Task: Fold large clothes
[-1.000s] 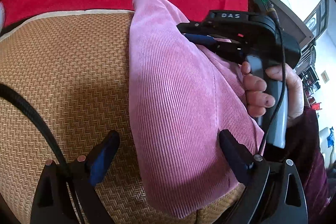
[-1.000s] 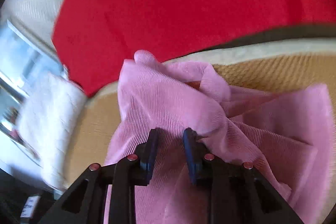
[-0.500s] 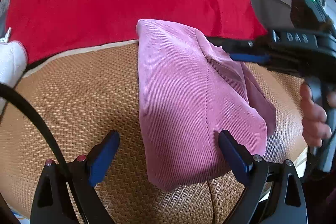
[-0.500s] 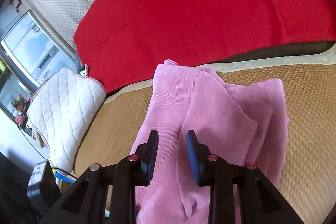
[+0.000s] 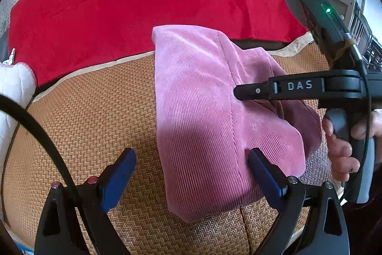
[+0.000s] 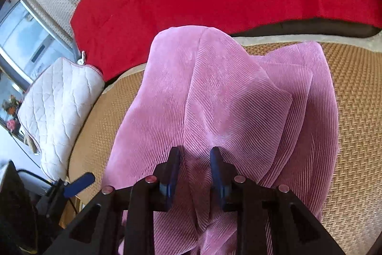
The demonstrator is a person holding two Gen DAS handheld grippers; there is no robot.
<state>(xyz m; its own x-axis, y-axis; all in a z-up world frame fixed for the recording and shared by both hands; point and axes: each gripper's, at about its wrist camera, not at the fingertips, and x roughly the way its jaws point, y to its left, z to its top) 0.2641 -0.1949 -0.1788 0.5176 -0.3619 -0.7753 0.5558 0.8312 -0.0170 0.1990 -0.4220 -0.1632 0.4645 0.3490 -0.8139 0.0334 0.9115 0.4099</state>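
**Folded pink garment on woven mat**

The pink corduroy garment point(image 5: 203, 116) lies folded on the tan woven mat point(image 5: 95, 116), flatter than a second ago; the right gripper point(image 6: 194, 159), jaws narrowly parted over the cloth, has lowered onto it; the left gripper point(image 5: 191, 166) stays wide open, straddling the near edge, holding nothing.

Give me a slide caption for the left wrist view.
Open left gripper over folded pink garment on woven mat; right gripper reaches in.
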